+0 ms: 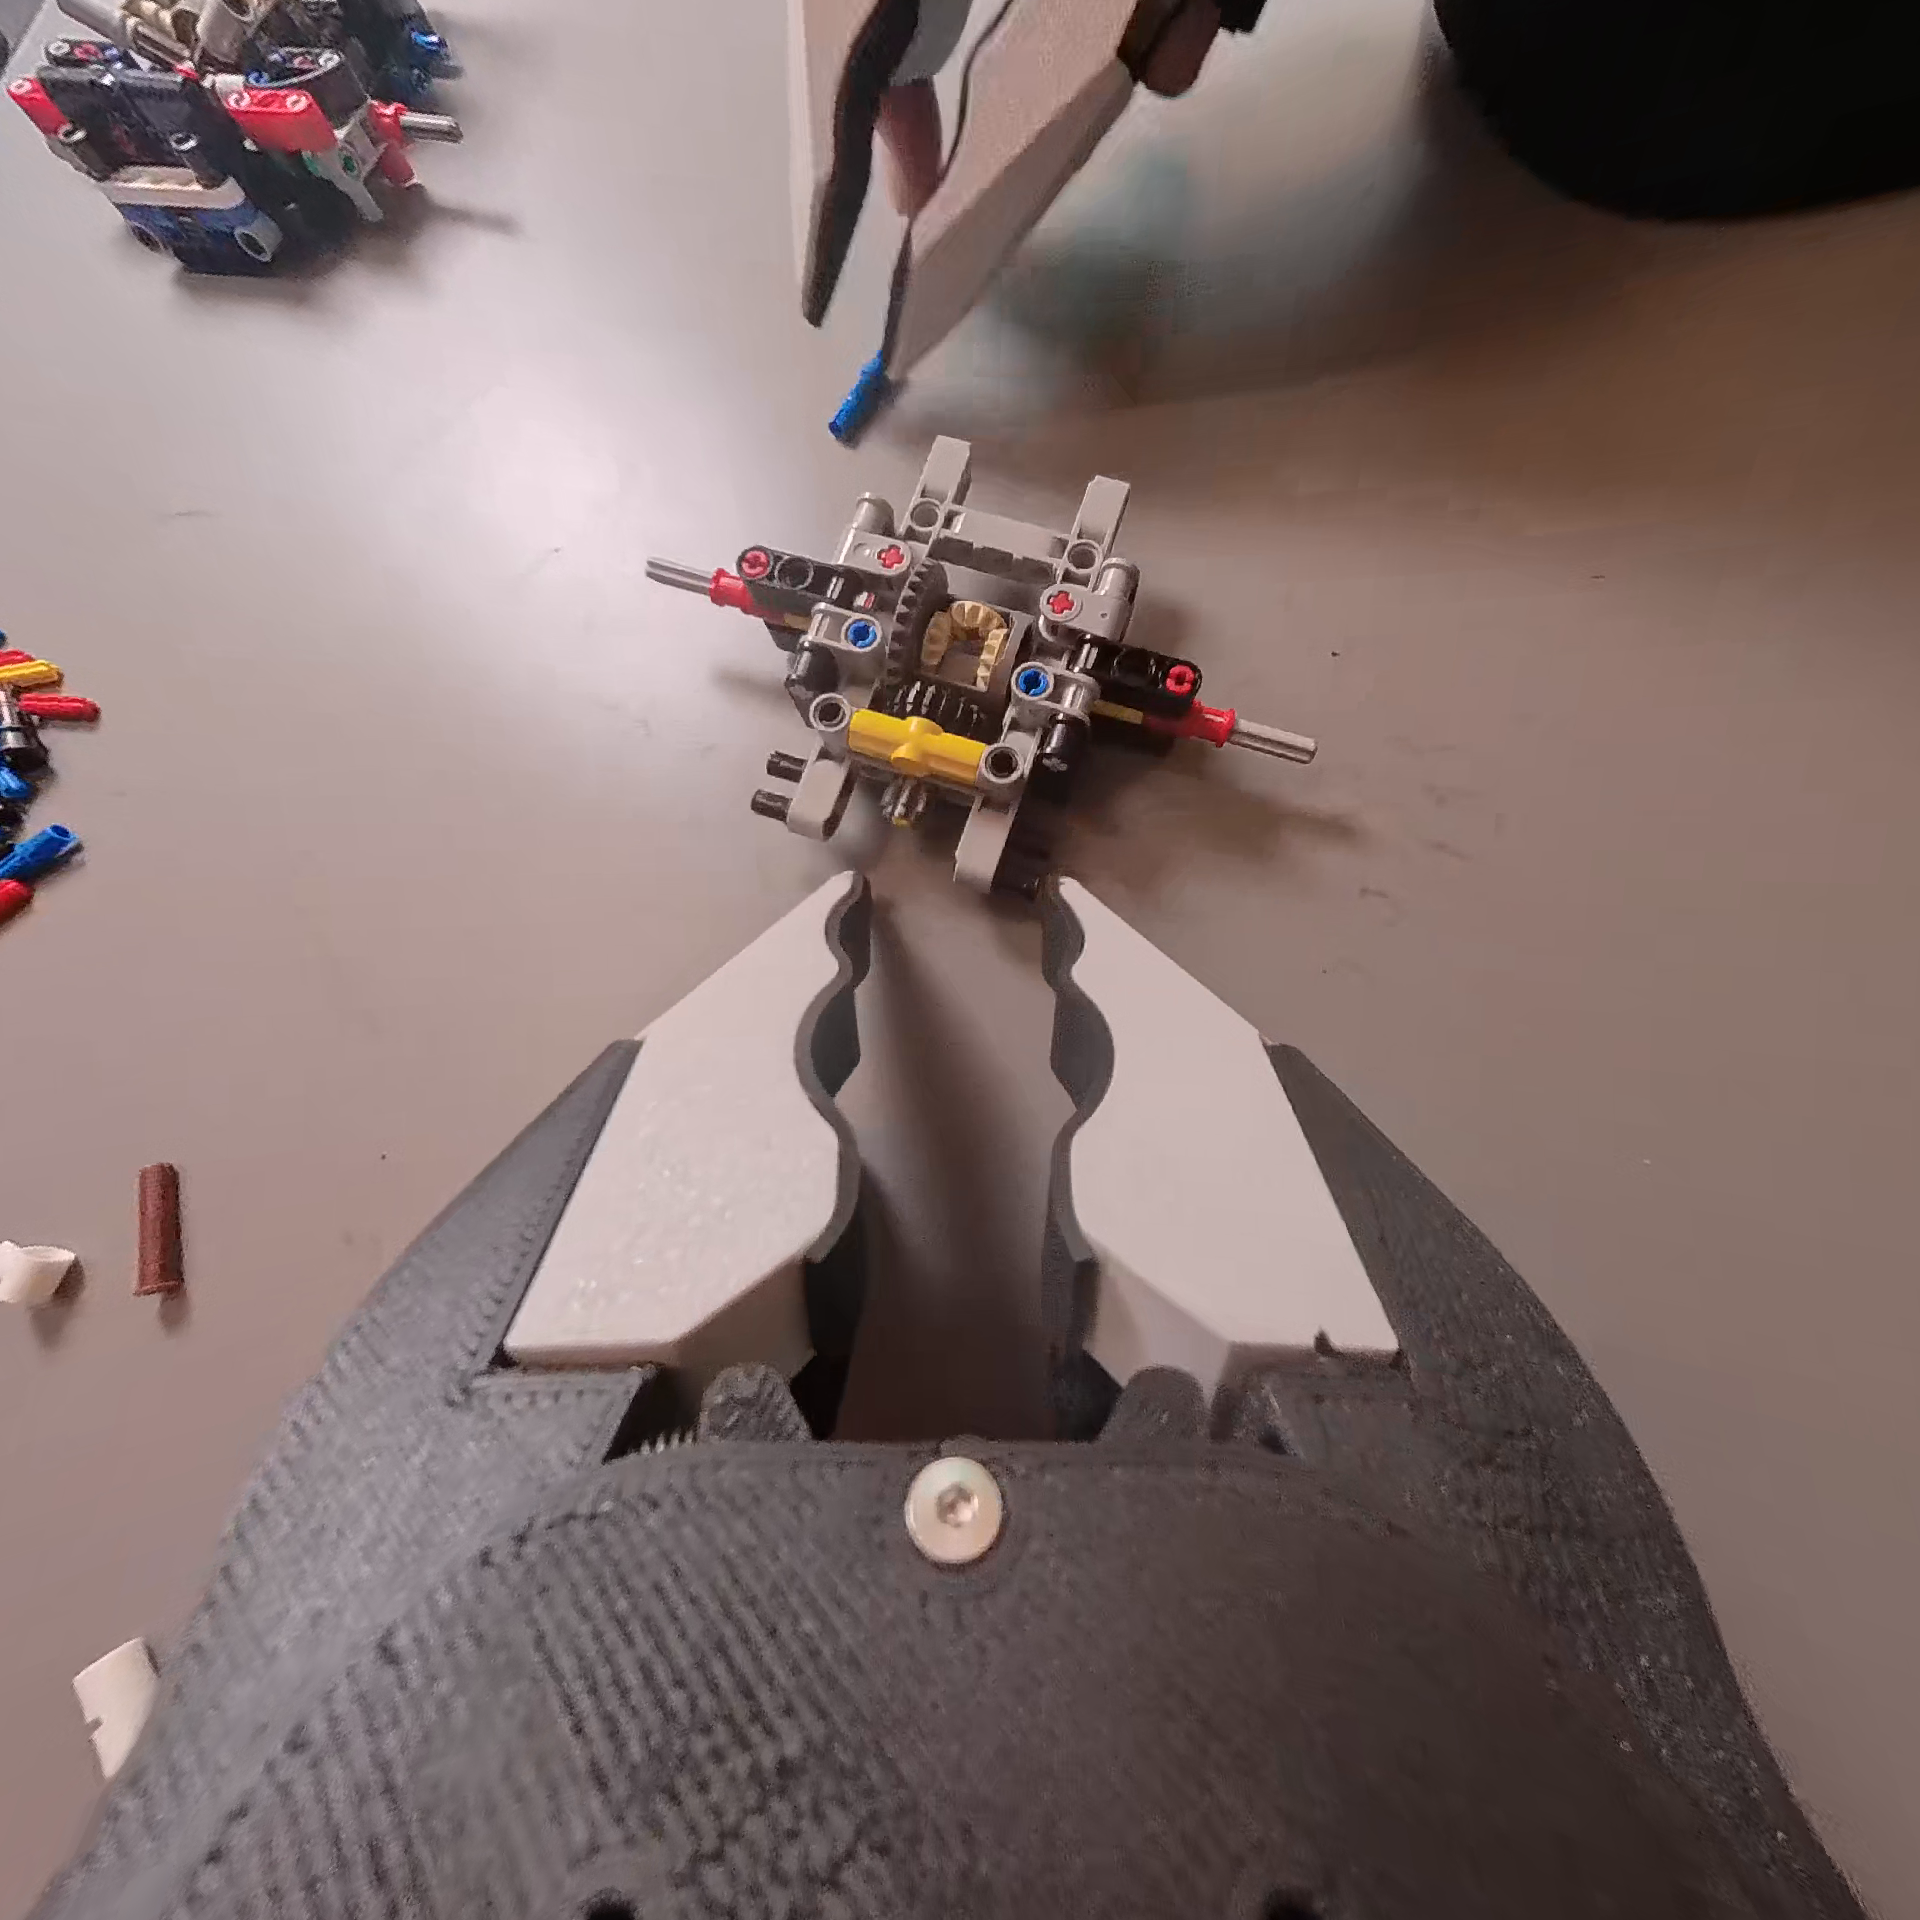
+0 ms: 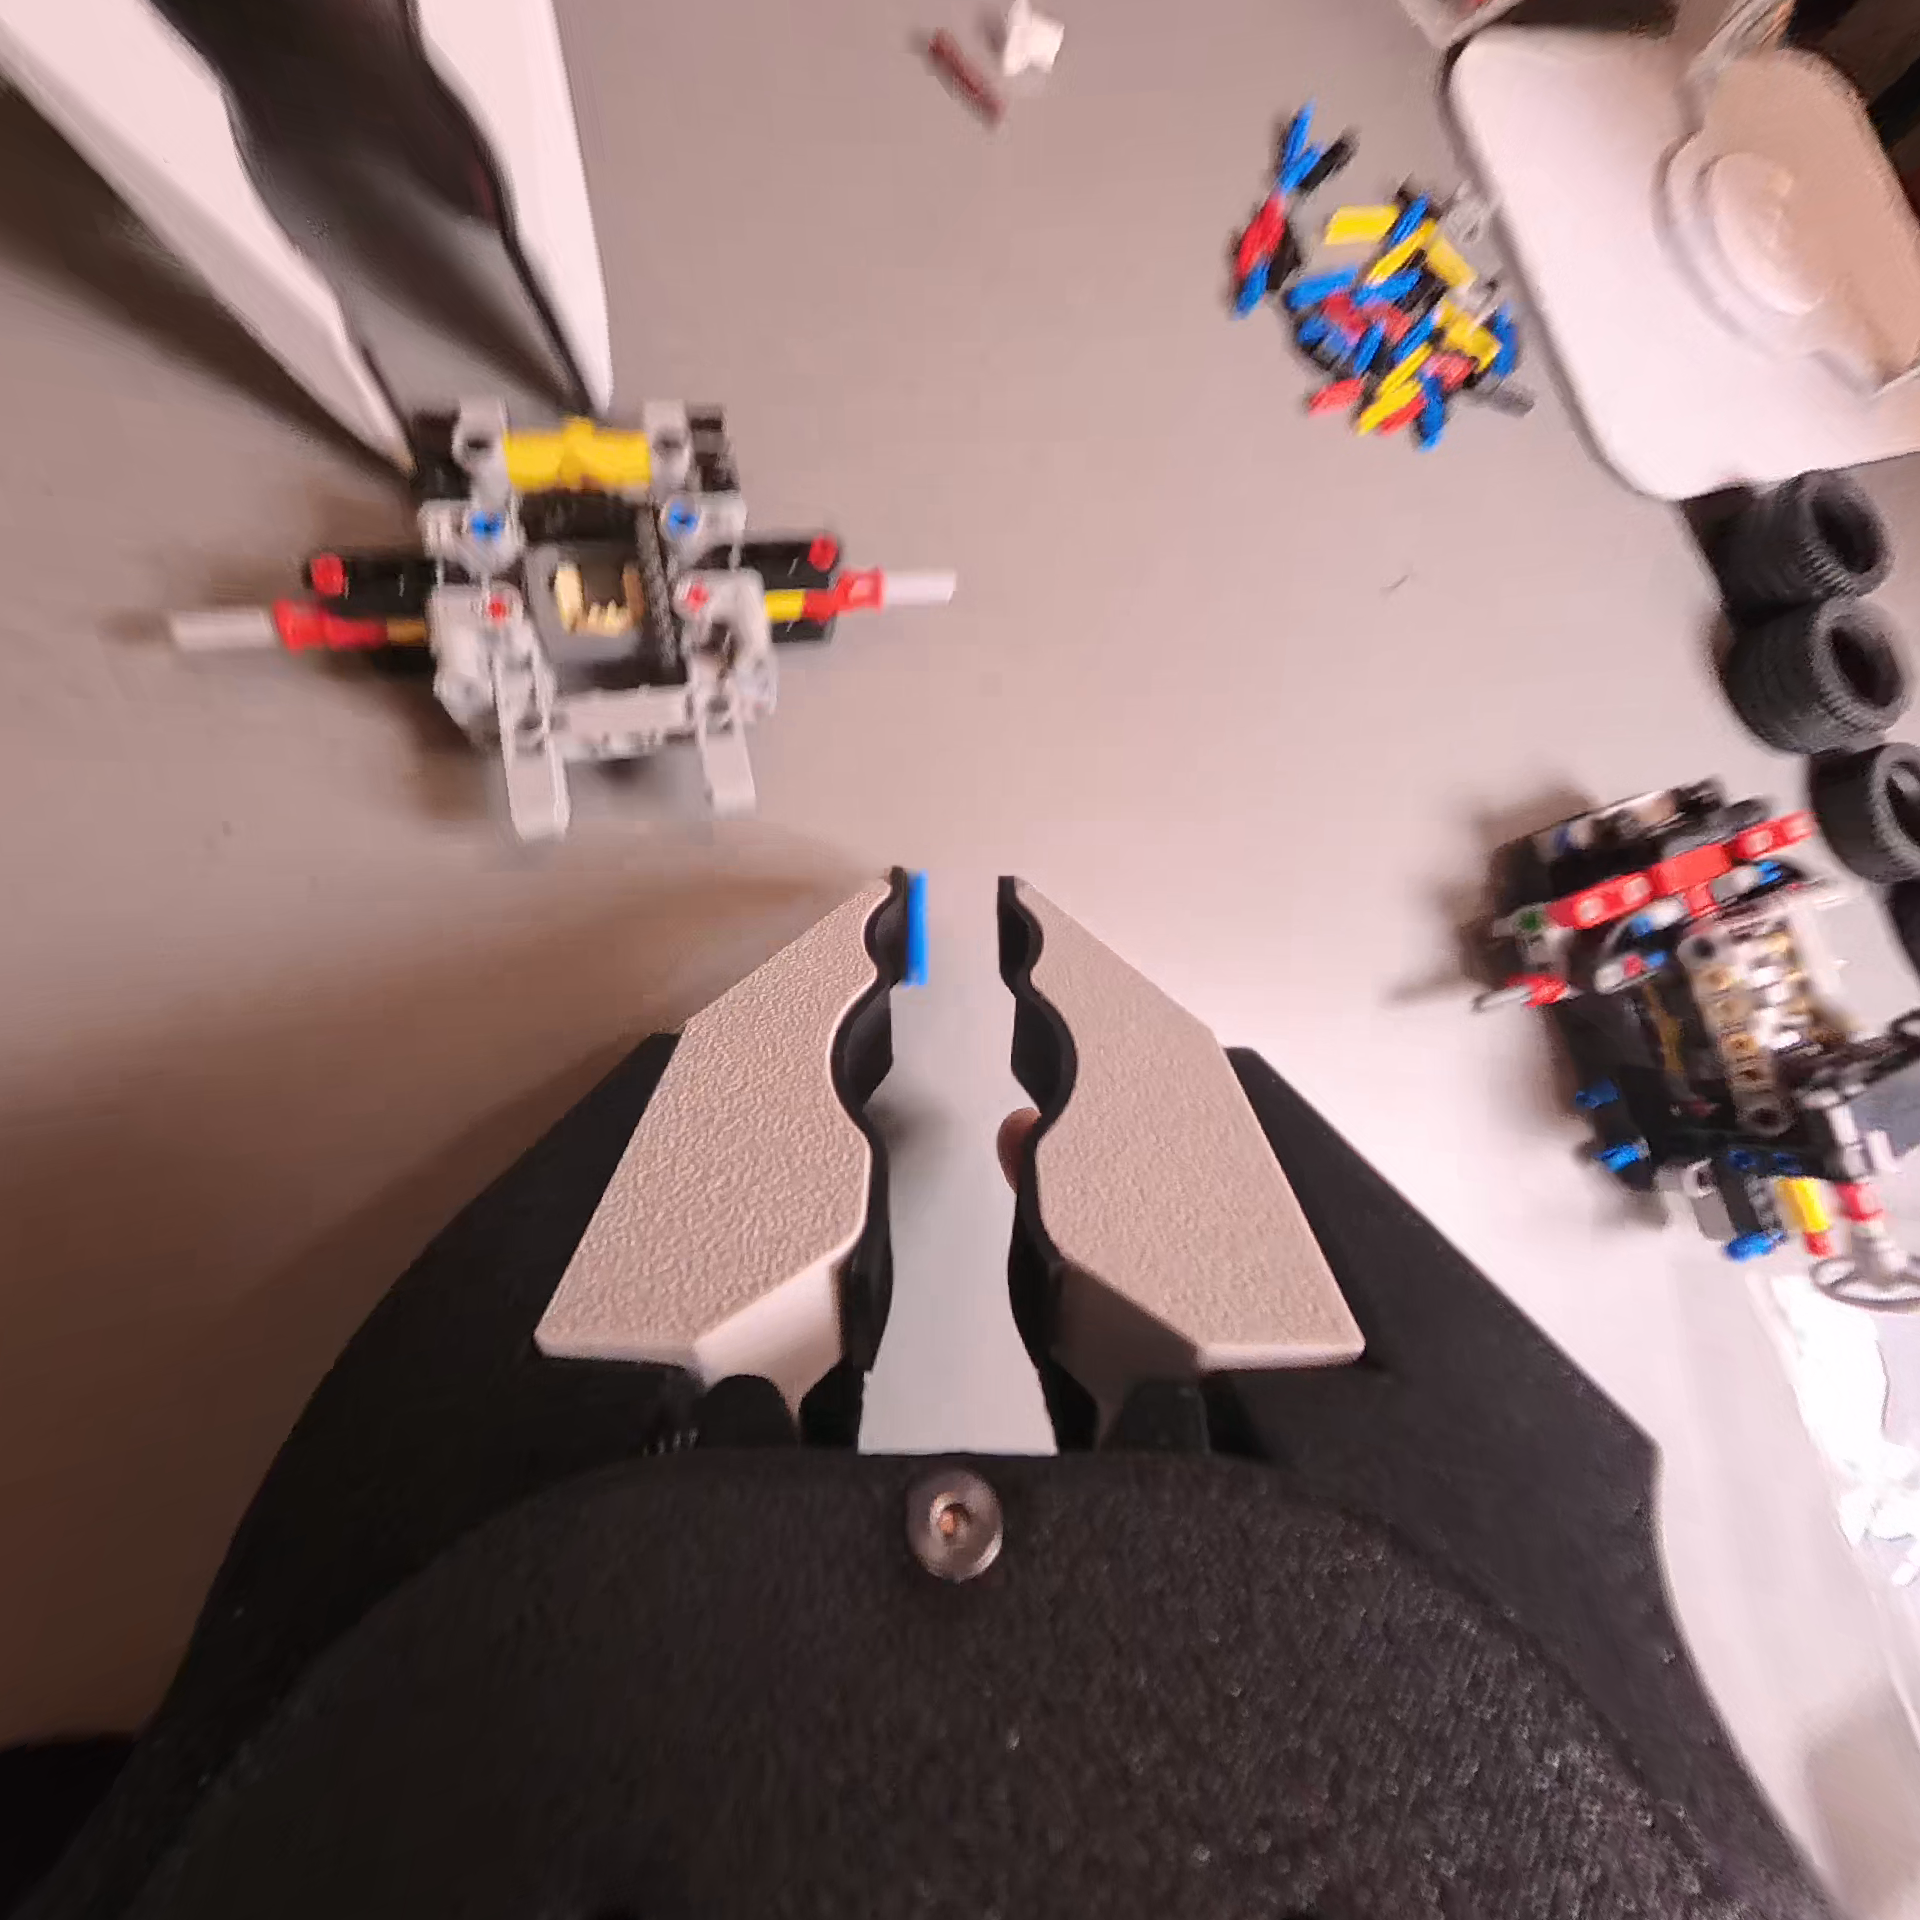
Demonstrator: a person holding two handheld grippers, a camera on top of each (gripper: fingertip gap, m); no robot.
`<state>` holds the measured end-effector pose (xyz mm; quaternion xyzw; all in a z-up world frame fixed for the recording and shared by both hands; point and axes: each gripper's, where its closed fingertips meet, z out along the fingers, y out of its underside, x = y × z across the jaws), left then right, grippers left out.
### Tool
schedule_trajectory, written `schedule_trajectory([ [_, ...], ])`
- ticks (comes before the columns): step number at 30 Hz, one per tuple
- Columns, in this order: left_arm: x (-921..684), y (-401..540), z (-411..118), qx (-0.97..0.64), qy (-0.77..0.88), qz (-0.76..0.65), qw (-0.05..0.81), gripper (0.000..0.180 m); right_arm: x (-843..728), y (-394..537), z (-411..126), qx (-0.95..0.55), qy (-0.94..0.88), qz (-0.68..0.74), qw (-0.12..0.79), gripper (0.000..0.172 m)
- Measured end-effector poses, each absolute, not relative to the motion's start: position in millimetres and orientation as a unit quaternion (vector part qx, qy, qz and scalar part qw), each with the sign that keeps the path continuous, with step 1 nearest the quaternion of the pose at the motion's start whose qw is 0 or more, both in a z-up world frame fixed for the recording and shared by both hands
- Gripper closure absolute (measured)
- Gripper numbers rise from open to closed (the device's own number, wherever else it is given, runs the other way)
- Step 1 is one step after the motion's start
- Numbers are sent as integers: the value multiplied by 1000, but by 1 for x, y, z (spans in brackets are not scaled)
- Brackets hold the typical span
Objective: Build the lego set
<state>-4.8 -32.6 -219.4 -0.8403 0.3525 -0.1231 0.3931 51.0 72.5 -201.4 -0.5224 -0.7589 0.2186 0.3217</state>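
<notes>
Just beyond the left gripper [image 1: 956,883], whose fingers are held apart, a grey brick assembly [image 1: 966,665] is seen on the bench [image 1: 416,935]. Farther off, a blue pin [image 2: 916,928] is seen against one finger of the parted right gripper [image 2: 948,883], the other finger clear.

Both wrist cameras look steeply down along their fingers at the grey tabletop [image 1: 364,935], from opposite sides; both views share the nearby grey-and-black brick axle assembly [image 1: 966,665] [image 2: 592,603].
</notes>
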Motion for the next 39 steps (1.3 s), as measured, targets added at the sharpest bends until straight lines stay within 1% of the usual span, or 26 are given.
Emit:
schedule_trajectory([
  [3,-1,-40,-217,-836,356,-149,390,150,21,84,-170,-519,-736,251,355,157],
  [5,3,-45,-216,-830,363,-166,389,153,-8,93,-162,-517,-731,256,365,159],
  [8,1,-44,-209,-824,348,-176,411,155,-57,100,-171,-515,-736,265,352,160],
  [12,-24,-26,-195,-821,298,-118,472,155,-109,104,-202,-525,-749,252,314,157],
  [14,-33,-20,-192,-820,279,-106,489,155,-123,108,-214,-549,-745,242,293,157],
  [16,-40,-17,-190,-818,269,-98,498,156,-133,110,-216,-562,-738,245,284,156],
  [21,-45,-15,-187,-815,263,-98,508,157,-140,120,-215,-567,-738,231,283,161],
  [25,-45,-14,-188,-814,269,-89,506,158,-152,134,-206,-585,-721,239,284,162],
  [28,-44,-15,-189,-816,271,-89,504,159,-161,143,-208,-594,-721,219,281,162],
  [32,-44,-15,-188,-815,270,-90,504,159,-164,137,-217,-613,-725,210,231,162],
  [39,-44,-16,-186,-814,272,-88,505,159,-165,135,-223,-630,-727,185,201,168],
])
